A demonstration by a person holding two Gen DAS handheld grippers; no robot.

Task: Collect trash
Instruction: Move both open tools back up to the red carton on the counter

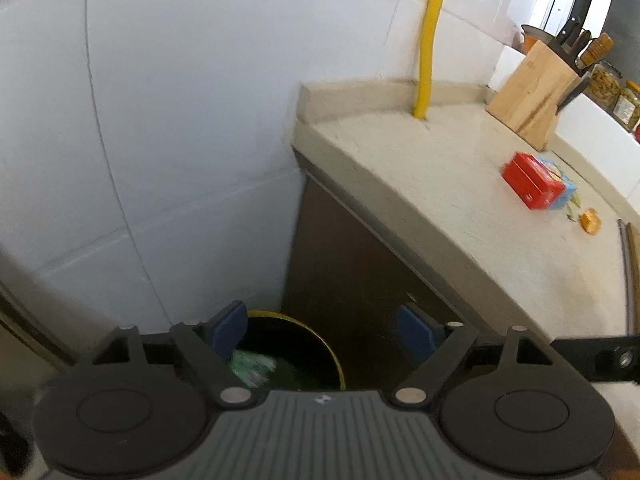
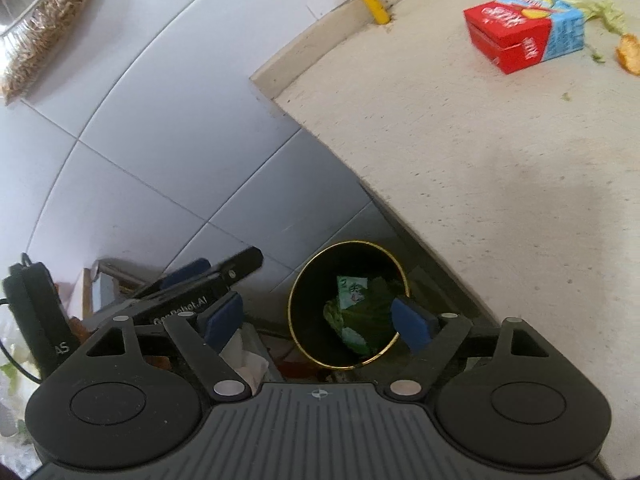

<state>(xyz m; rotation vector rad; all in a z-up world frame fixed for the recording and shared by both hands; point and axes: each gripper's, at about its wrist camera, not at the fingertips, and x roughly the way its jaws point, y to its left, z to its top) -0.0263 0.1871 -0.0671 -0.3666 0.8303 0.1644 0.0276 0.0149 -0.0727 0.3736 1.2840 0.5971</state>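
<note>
Trash, a red-and-blue cardboard carton [image 2: 524, 30] and an orange peel scrap [image 2: 628, 54], lies on the beige stone countertop [image 2: 480, 200]; green wrappers already fill the black, gold-rimmed round bin [image 2: 296, 320] below. The left gripper [image 1: 324, 332] and right gripper [image 2: 320, 320] stand wide and empty above it. Next, probably: reach for the carton.

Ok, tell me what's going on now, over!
Left gripper, right gripper open, empty. Bin holds wrappers, greens. Carton, orange peel remain on counter. Nothing blocking.
</note>
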